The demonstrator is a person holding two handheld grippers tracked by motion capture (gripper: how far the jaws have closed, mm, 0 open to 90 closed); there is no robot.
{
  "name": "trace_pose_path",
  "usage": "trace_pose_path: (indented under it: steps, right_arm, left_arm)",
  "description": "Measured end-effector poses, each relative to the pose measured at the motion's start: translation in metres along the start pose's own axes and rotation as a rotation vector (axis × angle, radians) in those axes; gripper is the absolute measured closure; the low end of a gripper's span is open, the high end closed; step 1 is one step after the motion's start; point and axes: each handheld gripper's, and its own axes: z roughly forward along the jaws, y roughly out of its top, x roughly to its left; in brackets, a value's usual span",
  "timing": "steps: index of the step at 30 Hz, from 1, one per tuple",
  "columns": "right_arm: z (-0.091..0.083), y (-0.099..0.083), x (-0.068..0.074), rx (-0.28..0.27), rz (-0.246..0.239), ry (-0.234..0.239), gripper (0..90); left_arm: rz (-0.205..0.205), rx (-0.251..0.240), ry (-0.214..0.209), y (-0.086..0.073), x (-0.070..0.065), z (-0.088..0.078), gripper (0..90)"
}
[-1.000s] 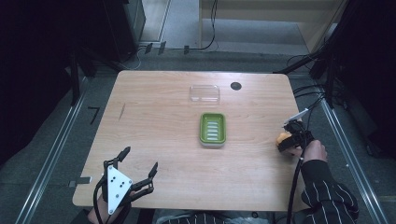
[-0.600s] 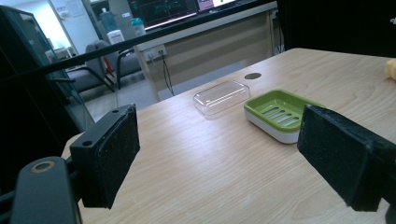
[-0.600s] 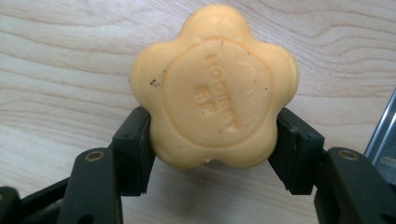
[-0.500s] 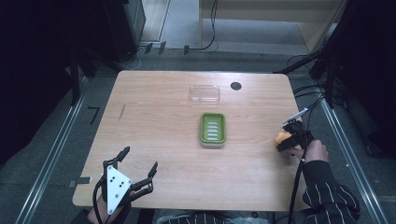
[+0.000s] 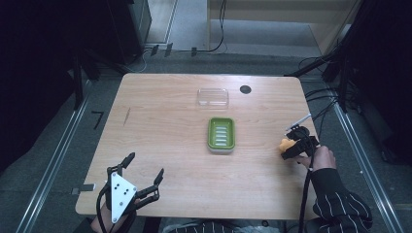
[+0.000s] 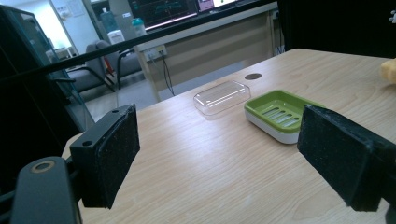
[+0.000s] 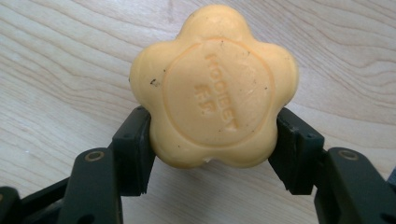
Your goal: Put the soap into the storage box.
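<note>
i've got the soap [image 7: 214,86] clamped in my right gripper [image 7: 212,144], next carrying it left to the green dish [image 5: 221,135].

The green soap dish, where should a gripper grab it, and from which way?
Probably across its two long sides, coming straight down from above. The green soap dish lies flat on the table, apart from the clear lid, and its short width looks easier to span than its length. The open left gripper could do it.
</note>
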Motion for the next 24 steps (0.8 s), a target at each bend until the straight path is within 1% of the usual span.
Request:
trace_pose_path:
  steps: [1,2,3,4,5,6,7,13,16,18,19,21,22,24]
  right_arm:
    - [0.000,0.000,0.000,0.000,0.000,0.000,39.9]
    - [0.000,0.000,0.002,-0.001,-0.014,0.000,40.0]
    - [0.000,0.000,0.002,-0.001,-0.014,0.000,40.0]
    - [0.000,0.001,0.003,0.000,-0.025,0.002,39.9]
    - [-0.001,0.002,0.007,0.000,-0.027,0.003,40.0]
    - [-0.001,0.002,0.007,0.000,-0.027,0.003,40.0]
    - [-0.001,0.003,0.009,-0.002,-0.038,0.005,39.9]
    - [-0.003,0.005,0.015,-0.002,-0.052,0.009,40.0]
    - [-0.004,0.007,0.018,-0.004,-0.072,0.011,39.9]
    - [-0.003,0.007,0.019,-0.009,-0.076,0.015,40.0]
    - [-0.004,0.009,0.022,-0.010,-0.095,0.021,39.9]
    - [-0.004,0.009,0.024,-0.014,-0.103,0.024,39.9]
    - [-0.005,0.011,0.027,-0.012,-0.119,0.018,40.0]
    - [-0.005,0.012,0.029,-0.017,-0.123,0.024,40.0]
  left_arm:
    - [-0.001,0.000,-0.001,0.000,0.000,0.000,13.0]
    - [-0.001,0.000,-0.001,0.000,0.000,0.000,13.0]
    - [-0.001,0.000,-0.001,0.000,0.000,0.000,13.0]
    - [0.000,0.001,-0.002,0.000,0.000,0.000,13.0]
    - [-0.001,0.000,-0.001,0.000,0.000,0.000,13.0]
    - [-0.001,0.000,-0.001,0.000,0.000,0.000,13.0]
    - [0.001,0.001,-0.001,0.000,0.000,0.000,13.0]
    - [0.001,0.000,-0.001,0.000,0.000,0.000,13.0]
    - [0.000,0.000,-0.001,0.000,0.000,0.000,13.0]
    - [0.001,0.001,0.000,0.000,0.000,0.000,13.0]
    - [0.002,0.001,-0.001,0.000,0.000,0.000,13.0]
    - [0.002,0.000,-0.001,0.000,0.000,0.000,13.0]
    - [0.002,0.001,-0.001,0.000,0.000,0.000,13.0]
    - [0.002,0.001,-0.001,0.000,0.000,0.000,13.0]
